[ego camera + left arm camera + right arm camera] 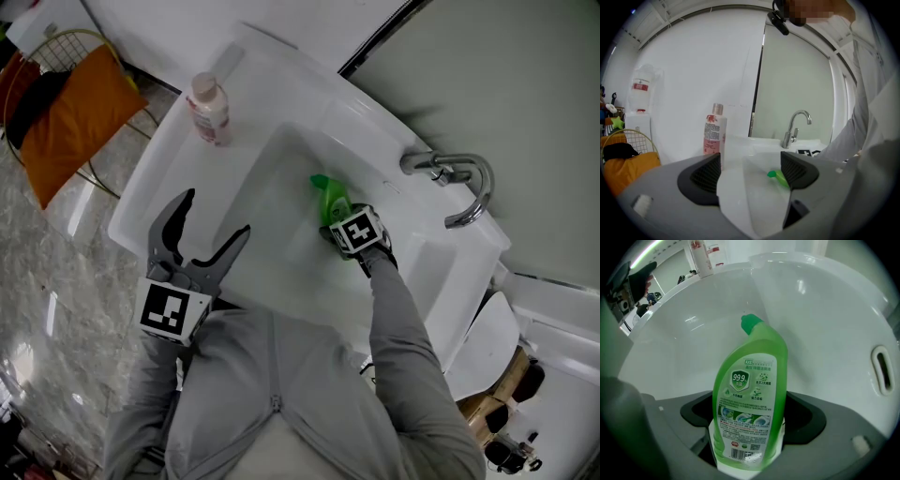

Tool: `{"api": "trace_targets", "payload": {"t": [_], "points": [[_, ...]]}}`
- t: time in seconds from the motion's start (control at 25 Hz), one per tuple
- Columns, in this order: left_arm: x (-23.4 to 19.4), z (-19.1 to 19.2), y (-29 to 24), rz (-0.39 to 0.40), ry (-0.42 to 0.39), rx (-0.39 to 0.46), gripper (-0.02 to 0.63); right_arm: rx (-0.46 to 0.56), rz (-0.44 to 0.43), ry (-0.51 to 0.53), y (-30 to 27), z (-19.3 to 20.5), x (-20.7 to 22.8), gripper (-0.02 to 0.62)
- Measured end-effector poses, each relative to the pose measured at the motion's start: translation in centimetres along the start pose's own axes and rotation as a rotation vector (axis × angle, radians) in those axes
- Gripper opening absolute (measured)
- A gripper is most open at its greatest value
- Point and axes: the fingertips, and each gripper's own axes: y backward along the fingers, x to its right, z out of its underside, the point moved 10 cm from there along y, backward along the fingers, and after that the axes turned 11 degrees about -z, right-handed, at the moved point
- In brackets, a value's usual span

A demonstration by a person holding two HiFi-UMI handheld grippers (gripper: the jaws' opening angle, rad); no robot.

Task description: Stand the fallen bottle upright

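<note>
A green cleaner bottle (330,200) with a green cap lies tilted in the white sink basin (272,173), cap toward the far side. My right gripper (354,234) points straight down over its base end. In the right gripper view the bottle (752,399) fills the gap between both jaws, whose pads press on its sides. My left gripper (216,214) hovers open over the basin's near left edge with nothing between its fingers. From its view the green bottle (777,176) shows past the right jaw.
A pink-labelled bottle (208,110) stands upright on the sink's far left corner. A chrome faucet (455,178) rises at the right side. An overflow slot (881,369) marks the basin wall. An orange cushion (70,112) lies in a wire frame on the floor, left.
</note>
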Motion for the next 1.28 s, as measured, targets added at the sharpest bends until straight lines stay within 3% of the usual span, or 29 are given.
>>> {"api": "trace_targets", "payload": {"t": [0.24,0.76,1.28], "points": [[0.5,-0.7,0.2,0.013,-0.013,0.014,0.428,0.114,0.009,-0.019,1.1,0.1,-1.2,0.434],[1.5,-2.2,1.8,0.053,-0.048,0.103,0.428,0.497,0.089,-0.063,7.1,-0.8,-5.5,0.433],[1.3,-2.4,4.6,0.009,-0.079,0.133,0.428,0.859,0.178,-0.027,13.7,-4.6,-7.1,0.433]]}}
